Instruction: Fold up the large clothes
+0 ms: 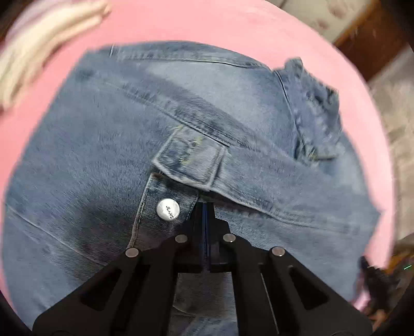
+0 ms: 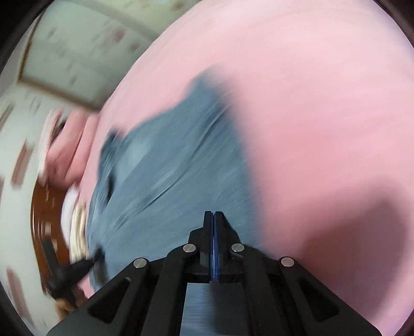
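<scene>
Blue jeans (image 1: 108, 144) lie spread on a pink sheet (image 1: 207, 23), with the waistband, a belt loop (image 1: 191, 160) and a silver button (image 1: 168, 208) close to the camera. My left gripper (image 1: 205, 206) is shut, and its tips pinch the waistband edge just right of the button. In the right wrist view the jeans (image 2: 168, 168) are a blurred blue shape. My right gripper (image 2: 213, 214) hangs shut over their right edge, and blur hides whether any cloth is pinched. The left gripper (image 2: 71, 270) shows dark at the lower left.
The pink sheet (image 2: 323, 103) covers a bed on all sides of the jeans. Pale striped cloth (image 1: 38, 51) lies at the far left. Brown wooden furniture (image 1: 362, 38) and patterned floor (image 1: 396, 108) lie beyond the bed's edge. A pink pillow (image 2: 67, 147) is blurred.
</scene>
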Available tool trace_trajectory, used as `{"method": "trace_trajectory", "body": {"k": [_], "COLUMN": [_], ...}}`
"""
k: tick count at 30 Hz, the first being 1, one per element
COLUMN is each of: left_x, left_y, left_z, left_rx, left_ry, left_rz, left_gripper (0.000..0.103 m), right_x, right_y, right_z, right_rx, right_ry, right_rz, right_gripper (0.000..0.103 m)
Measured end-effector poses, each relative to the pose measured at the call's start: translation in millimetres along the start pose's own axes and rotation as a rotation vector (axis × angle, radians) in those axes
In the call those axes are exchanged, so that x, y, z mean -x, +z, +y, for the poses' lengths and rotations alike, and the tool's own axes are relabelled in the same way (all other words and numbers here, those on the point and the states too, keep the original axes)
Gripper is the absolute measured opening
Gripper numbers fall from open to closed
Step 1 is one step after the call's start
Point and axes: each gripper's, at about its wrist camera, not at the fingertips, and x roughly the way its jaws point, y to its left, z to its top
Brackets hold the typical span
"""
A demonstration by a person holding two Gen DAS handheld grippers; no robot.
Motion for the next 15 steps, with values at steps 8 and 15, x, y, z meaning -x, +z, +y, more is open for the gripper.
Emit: {"method": "trace_trajectory", "body": {"k": [8, 15], "left_x": [20.6, -29.0], "left_y": [-24.7, 9.7], "left_z": [-93.8, -136.9], "left_rx": [-0.090, -0.094], "left_ry": [-0.180, -0.159], "left_rz": [0.054, 0.088], "left_gripper": [0.001, 0.001], "right_x": [-7.6, -111.2], "right_y": [0.8, -24.8], "right_z": [102.7, 185.4], "right_rx": [0.120, 0.303], "right_ry": [0.240, 0.350], "right_rz": [-0.028, 0.274], "right_gripper": [0.000, 0.000]}}
